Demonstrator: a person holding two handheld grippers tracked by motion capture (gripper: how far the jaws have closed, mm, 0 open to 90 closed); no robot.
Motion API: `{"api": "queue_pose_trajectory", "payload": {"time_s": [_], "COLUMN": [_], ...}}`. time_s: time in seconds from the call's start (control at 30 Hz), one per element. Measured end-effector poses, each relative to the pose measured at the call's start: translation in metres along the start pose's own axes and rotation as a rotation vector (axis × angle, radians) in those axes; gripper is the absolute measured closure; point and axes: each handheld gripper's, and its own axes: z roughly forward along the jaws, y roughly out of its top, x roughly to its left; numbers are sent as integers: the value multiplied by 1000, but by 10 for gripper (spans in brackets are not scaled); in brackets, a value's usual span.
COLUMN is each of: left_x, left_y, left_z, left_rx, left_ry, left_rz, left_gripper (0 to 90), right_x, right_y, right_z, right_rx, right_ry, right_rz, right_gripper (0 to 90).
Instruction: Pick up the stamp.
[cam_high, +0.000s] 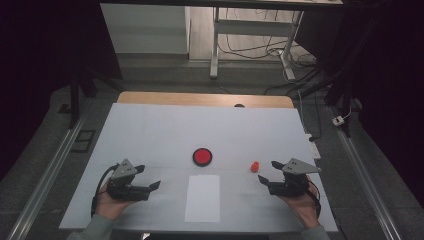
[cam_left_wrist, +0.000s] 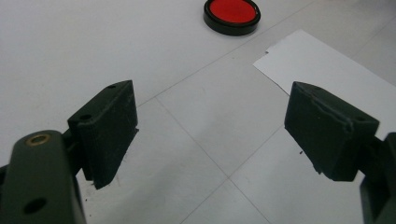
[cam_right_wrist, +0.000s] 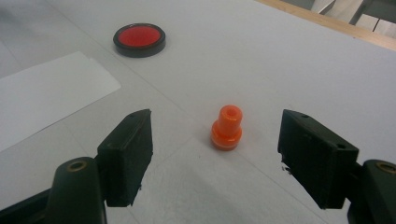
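Hands are resting at the near edge of the white table, each holding a gripper. The right gripper is sitting with its jaws spread wide, grasping nothing, and a small orange stamp is standing upright on the table just ahead of it; in the right gripper view that stamp is lying between the lines of the two jaws but apart from both. The left gripper is likewise gaping, jaws wide apart and empty, pointing across the table. A white sheet of paper is lying flat between the two grippers, and a round red ink pad in a black rim is sitting just beyond it, to the left of the stamp.
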Motion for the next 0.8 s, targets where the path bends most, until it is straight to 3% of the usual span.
{"api": "queue_pose_trajectory", "payload": {"time_s": [0.47,0.8], "left_x": [-1,0], "left_y": [-1,-1], "left_z": [2,4], "left_rx": [10,20], "left_ry": [-1,3], "left_rz": [-3,-2], "left_gripper": [178,180], "right_x": [0,-3], "right_y": [8,10], "right_z": [14,35], "right_rx": [43,81], "right_ry": [-13,-29], "right_rz": [-5,-14], "right_gripper": [270,289]}}
